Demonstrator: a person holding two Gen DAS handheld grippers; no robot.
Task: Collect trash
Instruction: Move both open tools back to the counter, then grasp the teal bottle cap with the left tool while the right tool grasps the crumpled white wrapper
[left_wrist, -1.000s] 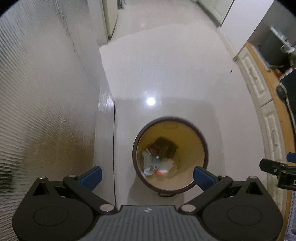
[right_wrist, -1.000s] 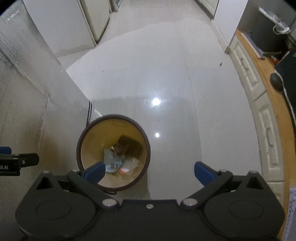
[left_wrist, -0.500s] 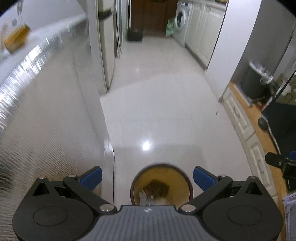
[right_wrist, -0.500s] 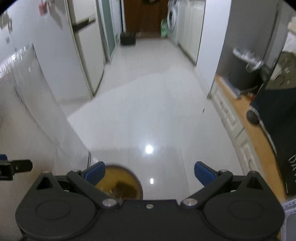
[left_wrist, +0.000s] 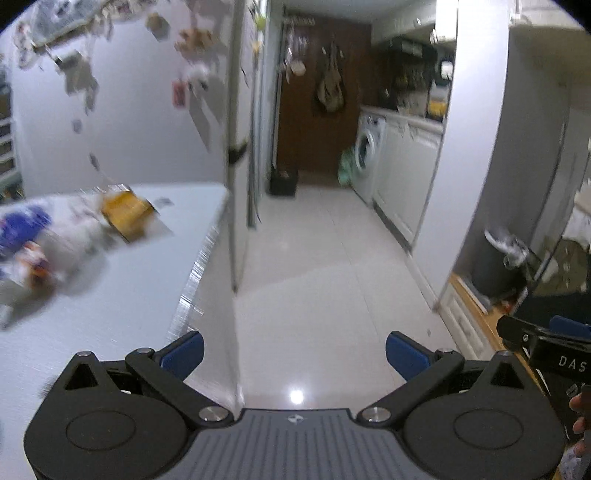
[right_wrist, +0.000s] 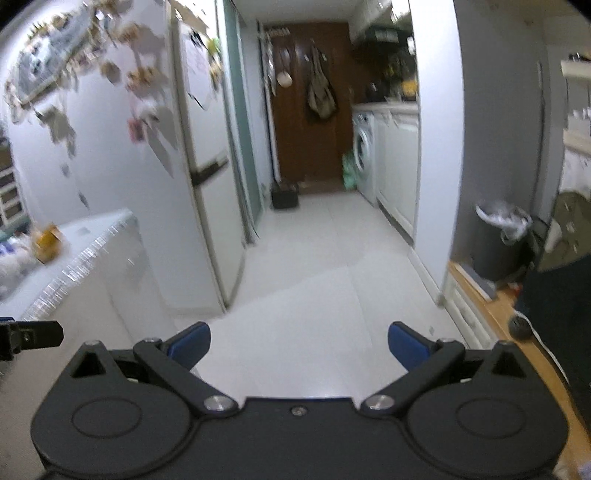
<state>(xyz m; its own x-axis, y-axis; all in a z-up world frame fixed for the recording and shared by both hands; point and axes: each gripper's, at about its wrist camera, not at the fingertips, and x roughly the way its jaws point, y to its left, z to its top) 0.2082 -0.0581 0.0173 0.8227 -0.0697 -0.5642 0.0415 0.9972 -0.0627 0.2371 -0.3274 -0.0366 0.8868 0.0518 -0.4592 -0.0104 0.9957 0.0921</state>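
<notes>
Trash (left_wrist: 33, 243) blurred on counter (left_wrist: 122, 295), left gripper (left_wrist: 293, 352) and right gripper (right_wrist: 299, 341) wide open, empty

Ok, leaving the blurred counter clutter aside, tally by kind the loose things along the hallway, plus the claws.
Washing machine: 1
Black crate: 1
Green bag: 1
Dark bin with a liner: 1
Claws: 2, the left claw and the right claw, both open and empty
Total: 6
</notes>
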